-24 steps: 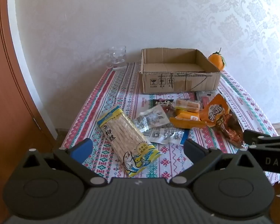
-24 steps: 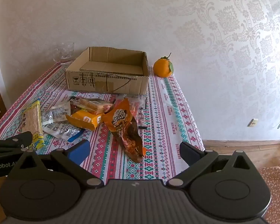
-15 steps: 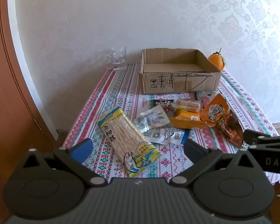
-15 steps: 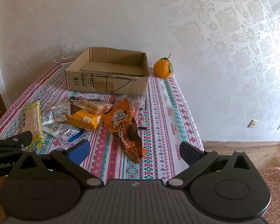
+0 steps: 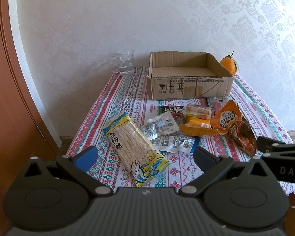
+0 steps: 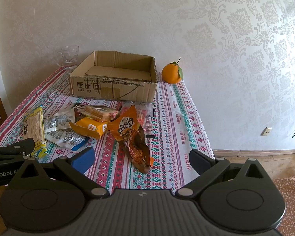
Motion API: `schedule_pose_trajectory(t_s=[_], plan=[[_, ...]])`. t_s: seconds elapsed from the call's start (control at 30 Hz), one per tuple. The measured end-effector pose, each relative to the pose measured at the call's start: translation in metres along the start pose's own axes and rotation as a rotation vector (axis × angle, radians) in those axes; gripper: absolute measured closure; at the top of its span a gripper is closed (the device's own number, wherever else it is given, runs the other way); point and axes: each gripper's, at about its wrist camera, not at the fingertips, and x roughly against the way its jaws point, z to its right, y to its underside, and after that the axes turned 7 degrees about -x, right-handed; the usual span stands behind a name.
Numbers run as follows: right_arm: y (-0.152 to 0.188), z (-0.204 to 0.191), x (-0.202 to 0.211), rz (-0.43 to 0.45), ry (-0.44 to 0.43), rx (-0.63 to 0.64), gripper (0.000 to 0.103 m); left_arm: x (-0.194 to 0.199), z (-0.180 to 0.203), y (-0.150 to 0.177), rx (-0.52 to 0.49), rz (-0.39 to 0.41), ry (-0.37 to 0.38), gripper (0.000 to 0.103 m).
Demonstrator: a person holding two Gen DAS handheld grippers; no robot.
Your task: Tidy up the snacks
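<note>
Several snack packets lie loose on the patterned tablecloth (image 5: 123,92) in front of an open cardboard box (image 5: 188,74) (image 6: 114,78). A long yellow fish-strip packet (image 5: 135,149) (image 6: 34,129) lies nearest the left gripper (image 5: 145,157), which hovers open and empty above the table's near edge. An orange and brown packet (image 5: 232,125) (image 6: 131,135) lies ahead of the right gripper (image 6: 142,159), open and empty too. Between them sit a yellow packet (image 6: 90,126), a clear cake packet (image 6: 100,113) and silver sachets (image 5: 163,129).
A glass mug (image 5: 124,62) stands at the back left by the wall. An orange with a leaf (image 6: 172,73) sits right of the box. A brown door (image 5: 7,98) is at the left. The table's right edge drops to wooden floor (image 6: 255,161).
</note>
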Motion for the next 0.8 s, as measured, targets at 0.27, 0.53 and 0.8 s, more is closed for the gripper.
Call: schedule_pose_trajectory(t_s=[0.27,0.53,0.8], plan=[[0.0003,-0.0003,-0.0001,0.002,0.001,0.000,0.000,-0.0001,-0.0002,0.0001,0.000,0.000,0.001,0.001],[0.0002,-0.0012,0.0050,0.005,-0.001,-0.001,0.000,0.0017,-0.0019,-0.0007,0.003,0.002,-0.002,0.001],[-0.0001,-0.0014,0.0038,0.007,0.005,0.003,0.000,0.0021,-0.0017,-0.0010,0.003,0.001,-0.003,0.001]])
